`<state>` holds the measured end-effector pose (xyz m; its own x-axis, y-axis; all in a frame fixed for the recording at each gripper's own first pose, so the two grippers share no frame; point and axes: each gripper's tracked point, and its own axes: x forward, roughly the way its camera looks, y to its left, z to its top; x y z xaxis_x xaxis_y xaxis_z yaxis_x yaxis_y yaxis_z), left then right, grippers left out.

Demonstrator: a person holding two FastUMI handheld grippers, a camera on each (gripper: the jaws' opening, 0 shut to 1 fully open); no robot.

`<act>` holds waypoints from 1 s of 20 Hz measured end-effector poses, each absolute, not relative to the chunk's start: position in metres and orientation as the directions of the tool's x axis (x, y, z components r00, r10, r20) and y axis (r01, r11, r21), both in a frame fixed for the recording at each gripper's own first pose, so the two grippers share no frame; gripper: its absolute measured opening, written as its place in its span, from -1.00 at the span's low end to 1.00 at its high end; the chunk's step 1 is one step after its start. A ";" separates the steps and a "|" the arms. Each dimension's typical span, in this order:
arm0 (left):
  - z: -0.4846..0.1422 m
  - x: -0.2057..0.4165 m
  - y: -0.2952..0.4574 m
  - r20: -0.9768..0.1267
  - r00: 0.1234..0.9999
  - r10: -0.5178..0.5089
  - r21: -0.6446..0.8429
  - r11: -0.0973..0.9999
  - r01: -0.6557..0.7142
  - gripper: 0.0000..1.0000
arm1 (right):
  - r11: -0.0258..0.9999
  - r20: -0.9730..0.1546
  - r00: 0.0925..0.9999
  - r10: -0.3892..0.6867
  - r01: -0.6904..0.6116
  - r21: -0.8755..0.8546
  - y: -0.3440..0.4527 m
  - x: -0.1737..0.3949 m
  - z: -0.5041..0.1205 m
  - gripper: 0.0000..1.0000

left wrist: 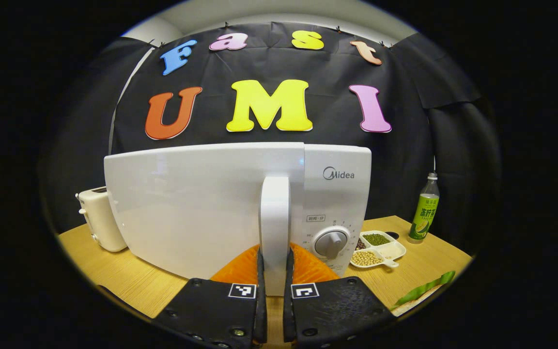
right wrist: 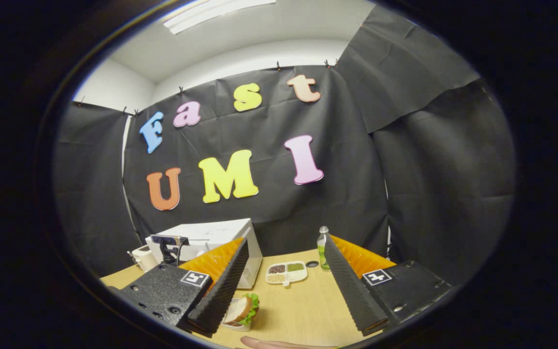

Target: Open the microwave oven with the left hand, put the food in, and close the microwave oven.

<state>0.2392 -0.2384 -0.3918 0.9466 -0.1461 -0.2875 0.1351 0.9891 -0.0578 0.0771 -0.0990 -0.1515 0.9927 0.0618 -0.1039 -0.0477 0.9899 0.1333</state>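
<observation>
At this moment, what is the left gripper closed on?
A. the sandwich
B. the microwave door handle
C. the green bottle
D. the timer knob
B: in the left gripper view the left gripper has both fingers pressed against the sides of the upright white door handle of the microwave.

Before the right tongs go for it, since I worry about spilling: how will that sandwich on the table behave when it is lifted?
The sandwich looks soft: bread slices with leafy greens sticking out, so it will probably squash under a firm squeeze. Its layers seem loose and could slide apart or shed leaves if tilted. It sits in a small white dish, likely the steadier thing to grip. The right tongs stand open above it.
</observation>
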 end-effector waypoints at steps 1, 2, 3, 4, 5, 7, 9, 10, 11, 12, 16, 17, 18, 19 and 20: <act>-0.392 0.238 -0.239 -0.287 0.945 -0.156 -0.060 0.988 0.145 -0.76 | 0.990 -0.106 0.993 0.059 -0.045 0.132 -0.100 0.077 -0.153 0.99; -0.390 0.234 -0.239 -0.289 0.944 -0.159 -0.058 0.987 0.149 -0.88 | 0.990 -0.108 0.992 0.059 -0.044 0.133 -0.100 0.077 -0.153 0.99; -0.388 0.230 -0.238 -0.293 0.942 -0.162 -0.051 0.987 0.154 -0.88 | 0.990 -0.110 0.992 0.061 -0.045 0.136 -0.099 0.076 -0.154 0.99; -0.388 0.225 -0.235 -0.295 0.940 -0.170 -0.054 0.985 0.161 -0.87 | 0.989 -0.112 0.992 0.064 -0.048 0.138 -0.097 0.075 -0.153 0.99; -0.388 0.221 -0.234 -0.290 0.939 -0.184 -0.060 0.983 0.174 -0.88 | 0.989 -0.114 0.991 0.066 -0.050 0.139 -0.096 0.073 -0.154 0.99; -0.385 0.207 -0.229 -0.287 0.933 -0.215 -0.069 0.977 0.204 -0.88 | 0.989 -0.113 0.991 0.065 -0.049 0.141 -0.096 0.070 -0.153 0.99; -0.383 0.192 -0.222 -0.280 0.925 -0.256 -0.081 0.967 0.243 -0.88 | 0.989 -0.115 0.991 0.064 -0.048 0.142 -0.093 0.066 -0.154 0.99; -0.382 0.184 -0.218 -0.277 0.919 -0.282 -0.088 0.959 0.268 -0.88 | 0.989 -0.118 0.991 0.066 -0.049 0.142 -0.091 0.064 -0.152 0.99; -0.381 0.177 -0.215 -0.278 0.912 -0.301 -0.094 0.954 0.286 -0.88 | 0.989 -0.120 0.990 0.069 -0.052 0.141 -0.088 0.062 -0.153 0.99; -0.380 0.168 -0.209 -0.274 0.906 -0.322 -0.102 0.947 0.306 -0.88 | 0.989 -0.123 0.990 0.073 -0.055 0.139 -0.085 0.059 -0.152 0.99; -0.373 0.134 -0.185 -0.256 0.893 -0.369 -0.098 0.929 0.356 -0.88 | 0.989 -0.128 0.987 0.092 -0.075 0.127 -0.069 0.042 -0.151 0.99; -0.373 0.126 -0.177 -0.258 0.890 -0.376 -0.101 0.927 0.362 -0.88 | 0.989 -0.130 0.987 0.095 -0.080 0.123 -0.065 0.039 -0.152 0.99; -0.372 0.118 -0.169 -0.260 0.887 -0.382 -0.107 0.924 0.367 -0.88 | 0.989 -0.131 0.986 0.100 -0.084 0.120 -0.060 0.035 -0.150 0.99; -0.370 0.109 -0.162 -0.264 0.883 -0.388 -0.116 0.922 0.370 -0.89 | 0.989 -0.129 0.986 0.107 -0.092 0.120 -0.055 0.031 -0.149 0.99; -0.369 0.103 -0.154 -0.262 0.881 -0.393 -0.121 0.920 0.374 -0.88 | 0.988 -0.128 0.985 0.116 -0.101 0.118 -0.049 0.027 -0.147 0.99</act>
